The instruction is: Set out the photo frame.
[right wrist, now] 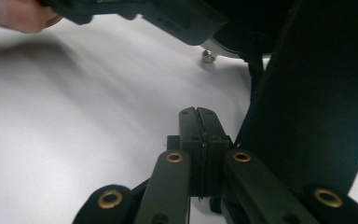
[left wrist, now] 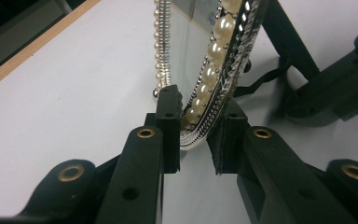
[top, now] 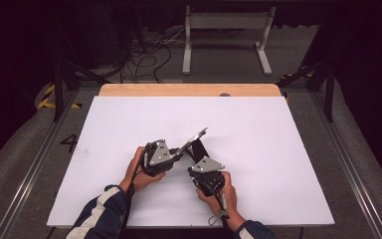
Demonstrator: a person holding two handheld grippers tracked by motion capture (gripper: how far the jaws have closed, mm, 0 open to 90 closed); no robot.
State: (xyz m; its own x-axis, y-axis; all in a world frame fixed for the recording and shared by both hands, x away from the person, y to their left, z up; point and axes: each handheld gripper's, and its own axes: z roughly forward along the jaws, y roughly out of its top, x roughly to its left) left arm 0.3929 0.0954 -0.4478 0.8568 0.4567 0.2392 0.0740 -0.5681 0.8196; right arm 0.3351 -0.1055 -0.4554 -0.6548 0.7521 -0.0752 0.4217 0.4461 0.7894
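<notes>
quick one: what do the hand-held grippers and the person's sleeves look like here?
Both hand-held grippers, left and right, are black with brass-coloured pivot rivets, each topped by a grey three-cornered plate. A cable trails from the right one. The sleeves are dark blue with white stripes.

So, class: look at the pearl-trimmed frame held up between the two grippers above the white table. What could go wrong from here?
1. The left gripper holds the frame only by its thin bottom edge, so it could twist or slip out.
2. The frame is tilted above the table; if dropped, its glass might crack.
3. The right gripper is shut and sits close by the frame's black back stand, so a nudge could knock it sideways.
</notes>
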